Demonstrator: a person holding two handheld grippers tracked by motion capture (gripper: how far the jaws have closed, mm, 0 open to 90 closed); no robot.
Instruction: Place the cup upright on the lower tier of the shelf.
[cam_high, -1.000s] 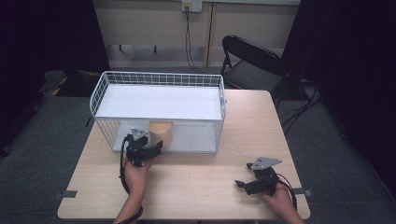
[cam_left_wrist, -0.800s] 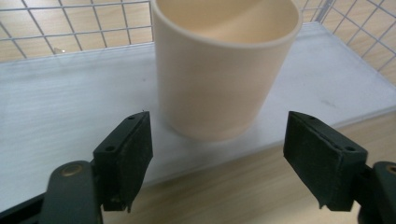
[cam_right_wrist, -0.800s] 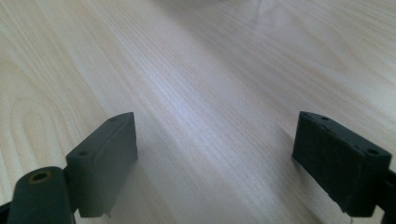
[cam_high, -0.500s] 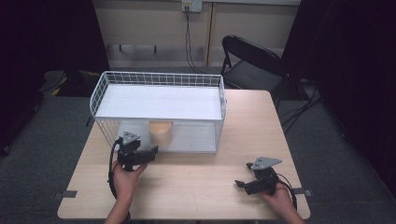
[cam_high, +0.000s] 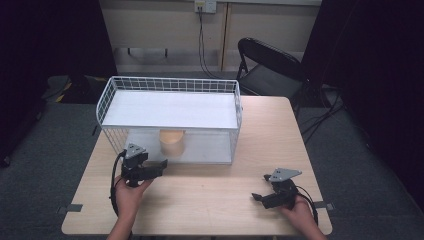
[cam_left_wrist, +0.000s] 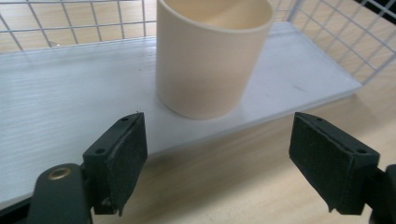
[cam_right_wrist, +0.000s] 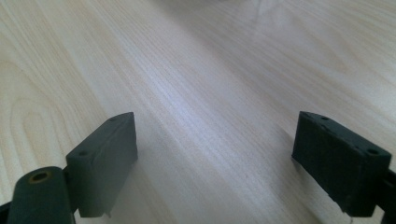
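- Pale wooden table (cam_high: 210, 200) in a dark room, a folding chair (cam_high: 270, 70) behind it.
- White wire rack (cam_high: 170, 107) stands on the table; a beige cup (cam_high: 172, 141) sits upright on its lower shelf (cam_left_wrist: 56, 98), under the top board.
- Left gripper (cam_high: 159, 165) sits just in front of the rack, aimed at the cup (cam_left_wrist: 212, 56); its jaws have just been opening, stand wide, nothing between them.
- Right gripper (cam_high: 256, 197) rests near the table's right front, well apart from the rack, jaws spread over bare wood.
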